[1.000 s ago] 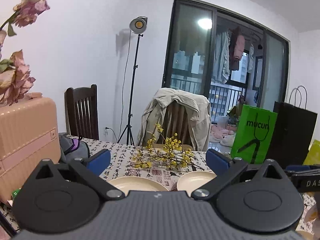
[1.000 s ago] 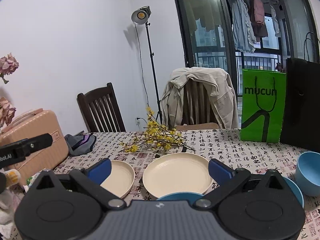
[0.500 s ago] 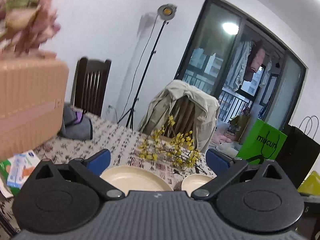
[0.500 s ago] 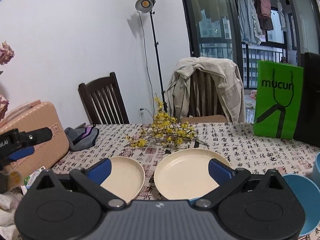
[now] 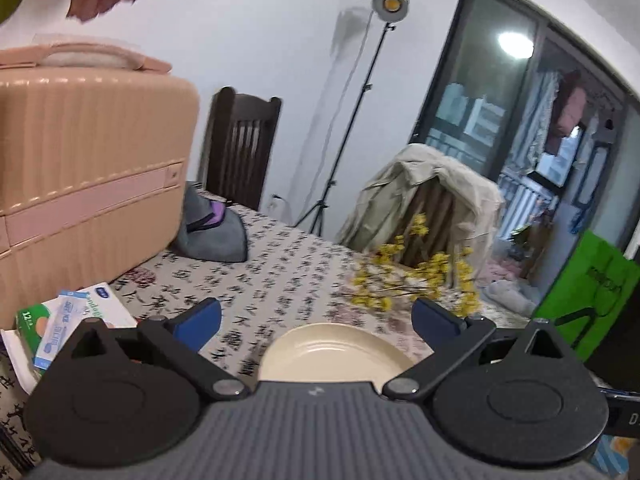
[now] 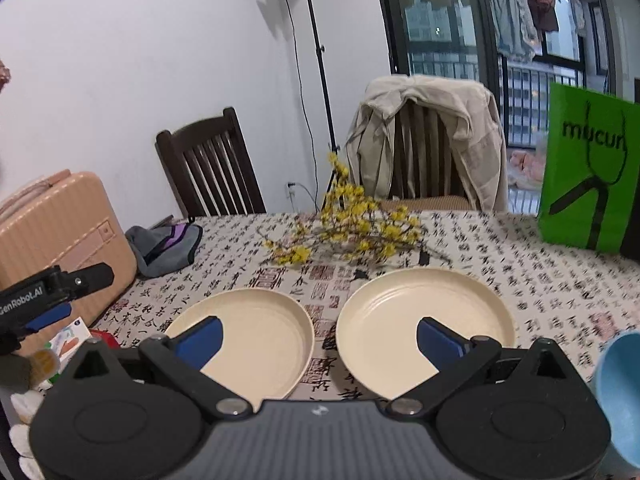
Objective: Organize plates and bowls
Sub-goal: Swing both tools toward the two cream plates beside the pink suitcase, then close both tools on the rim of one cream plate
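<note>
Two cream plates lie side by side on the patterned tablecloth: the left plate point(image 6: 256, 328) and the right plate point(image 6: 424, 320). My right gripper point(image 6: 318, 338) hovers open above and between them, one blue pad over each plate. A light blue bowl point(image 6: 620, 392) shows at the right edge. In the left wrist view, one cream plate point(image 5: 332, 354) lies just ahead of my left gripper point(image 5: 316, 320), which is open and holds nothing. The left gripper point(image 6: 48, 300) also shows at the far left of the right wrist view.
A pink suitcase point(image 5: 80, 184) stands at the table's left end, with a grey pouch point(image 5: 212, 232) and small boxes point(image 5: 64, 320) beside it. Yellow flower sprigs point(image 6: 348, 232) lie behind the plates. A green bag point(image 6: 588, 168) stands at the back right. Two chairs point(image 6: 212, 164) line the far side.
The left gripper has swung left and down toward the suitcase end, so only one plate now shows ahead of it. The right gripper has moved forward and tilted down over both plates.
</note>
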Motion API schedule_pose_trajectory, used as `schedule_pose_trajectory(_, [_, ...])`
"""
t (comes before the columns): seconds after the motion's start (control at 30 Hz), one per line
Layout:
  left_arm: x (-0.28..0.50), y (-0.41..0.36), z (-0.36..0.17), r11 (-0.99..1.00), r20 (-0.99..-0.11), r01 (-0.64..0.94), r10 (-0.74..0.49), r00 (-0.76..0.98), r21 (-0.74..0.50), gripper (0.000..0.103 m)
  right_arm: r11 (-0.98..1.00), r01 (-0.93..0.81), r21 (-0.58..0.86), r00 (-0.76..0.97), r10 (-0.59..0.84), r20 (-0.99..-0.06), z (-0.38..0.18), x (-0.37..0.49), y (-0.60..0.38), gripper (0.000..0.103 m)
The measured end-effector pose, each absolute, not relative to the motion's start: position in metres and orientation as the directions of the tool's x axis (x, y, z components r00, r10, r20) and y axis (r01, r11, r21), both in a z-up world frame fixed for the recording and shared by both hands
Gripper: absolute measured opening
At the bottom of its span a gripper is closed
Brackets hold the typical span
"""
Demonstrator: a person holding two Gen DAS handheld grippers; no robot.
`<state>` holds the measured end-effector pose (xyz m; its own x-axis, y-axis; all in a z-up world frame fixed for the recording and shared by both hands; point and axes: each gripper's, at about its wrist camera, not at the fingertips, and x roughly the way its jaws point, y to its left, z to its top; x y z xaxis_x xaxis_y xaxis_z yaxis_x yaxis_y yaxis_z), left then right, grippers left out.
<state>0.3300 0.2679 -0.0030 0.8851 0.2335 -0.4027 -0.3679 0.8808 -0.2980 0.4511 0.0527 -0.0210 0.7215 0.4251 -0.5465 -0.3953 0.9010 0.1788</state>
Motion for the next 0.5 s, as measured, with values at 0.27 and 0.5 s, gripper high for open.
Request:
schedule_pose_trajectory(0.27, [0.351,0.278,-0.025,0.878,-0.442,-0.396,0.254,0.86,-0.267,0.103,0.907,-0.373,0.196,0.668,0.409,-0.621,-0.048,0.481,0.083,0.103])
schedule_pose_trajectory(0.5, [0.372,0.28,-0.048,0.883,-0.469,-0.425,0.296,0.832,-0.197,0.103,0.913,-0.35,0.21,0.625,0.395,-0.673,-0.07,0.502,0.101,0.095])
